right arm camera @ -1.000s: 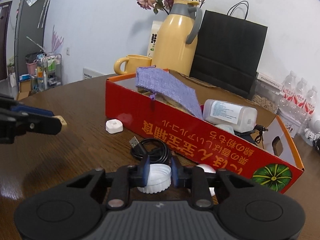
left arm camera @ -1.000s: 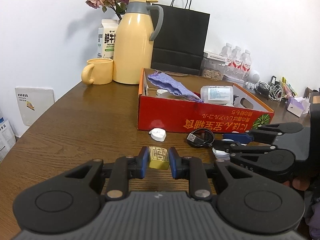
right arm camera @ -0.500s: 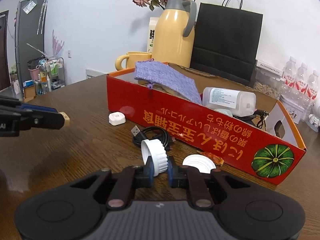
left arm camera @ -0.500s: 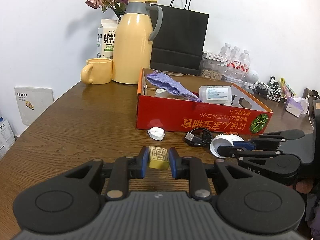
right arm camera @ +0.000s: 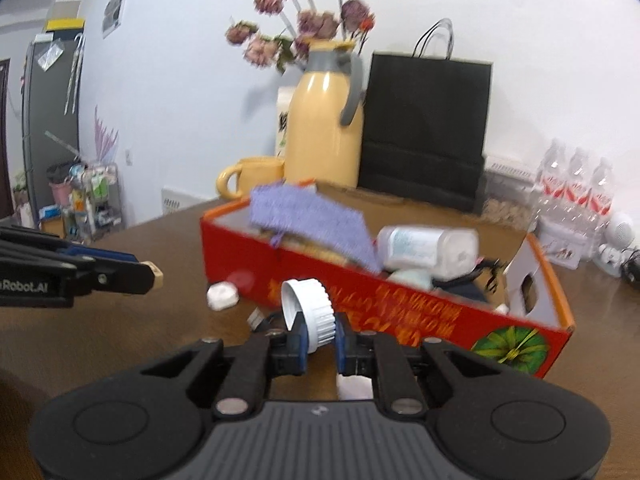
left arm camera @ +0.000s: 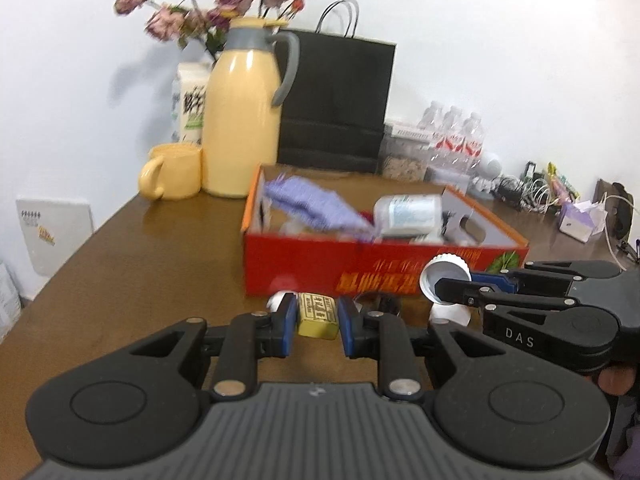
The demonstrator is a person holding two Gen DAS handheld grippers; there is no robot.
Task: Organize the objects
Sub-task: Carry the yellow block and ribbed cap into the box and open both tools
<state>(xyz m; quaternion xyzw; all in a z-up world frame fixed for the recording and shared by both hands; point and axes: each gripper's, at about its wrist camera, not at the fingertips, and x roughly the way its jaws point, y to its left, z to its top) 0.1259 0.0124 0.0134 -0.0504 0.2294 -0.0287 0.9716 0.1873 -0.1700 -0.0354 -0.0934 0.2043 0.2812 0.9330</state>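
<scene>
My left gripper (left arm camera: 317, 317) is shut on a small gold-wrapped block (left arm camera: 317, 314), held above the brown table in front of the red cardboard box (left arm camera: 320, 266). My right gripper (right arm camera: 321, 334) is shut on a white ribbed bottle cap (right arm camera: 310, 312), standing on edge between the pads. In the left wrist view the right gripper (left arm camera: 452, 286) shows at the right with the cap (left arm camera: 444, 276) lifted near the box front. The left gripper (right arm camera: 154, 274) appears at the left of the right wrist view. The box holds a purple cloth (right arm camera: 308, 224) and a white bottle (right arm camera: 428, 246).
On the table by the box lie a small white square item (right arm camera: 222, 297), a black USB cable (right arm camera: 260, 318) and another white cap (left arm camera: 450, 312). Behind stand a yellow thermos (left arm camera: 240, 132), yellow mug (left arm camera: 174, 178), black paper bag (left arm camera: 336, 104) and water bottles (left arm camera: 454, 132).
The right gripper closed on the white cap, tipped it on edge and lifted it off the table. Both grippers rose slightly toward the box; the left keeps its gold block.
</scene>
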